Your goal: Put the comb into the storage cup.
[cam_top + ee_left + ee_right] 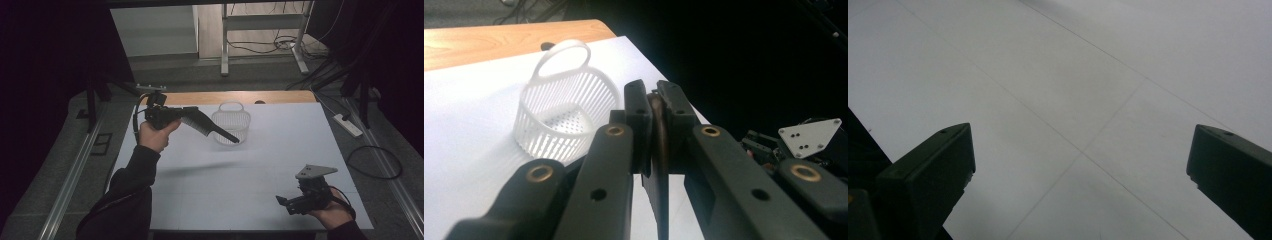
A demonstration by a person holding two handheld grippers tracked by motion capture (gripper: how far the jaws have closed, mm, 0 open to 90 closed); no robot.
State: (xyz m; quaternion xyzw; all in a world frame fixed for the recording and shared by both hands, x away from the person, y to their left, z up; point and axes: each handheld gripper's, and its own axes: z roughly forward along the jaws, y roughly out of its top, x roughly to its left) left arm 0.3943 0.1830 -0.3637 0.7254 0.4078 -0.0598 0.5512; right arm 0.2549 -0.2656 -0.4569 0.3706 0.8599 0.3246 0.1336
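Observation:
My left gripper [176,116] is raised above the left part of the white table sheet [280,150], shut on a black comb [210,126]. The comb slants down to the right, and its tip is in front of a small white slotted basket [231,122] with a loop handle. In the left gripper view the jaws of the left gripper [655,95] press on the comb's thin dark spine [657,135], with the basket [559,110] just beyond them. My right gripper [282,202] hovers low at the sheet's near right corner. Its jaws [1080,165] stand wide open with nothing between them.
A strip of bare wooden tabletop [240,96] runs behind the sheet. A white power strip [347,125] and a looped cable [375,162] lie on the floor to the right. Metal rails flank the table. The right gripper's grey plate [809,140] is visible at the sheet's edge.

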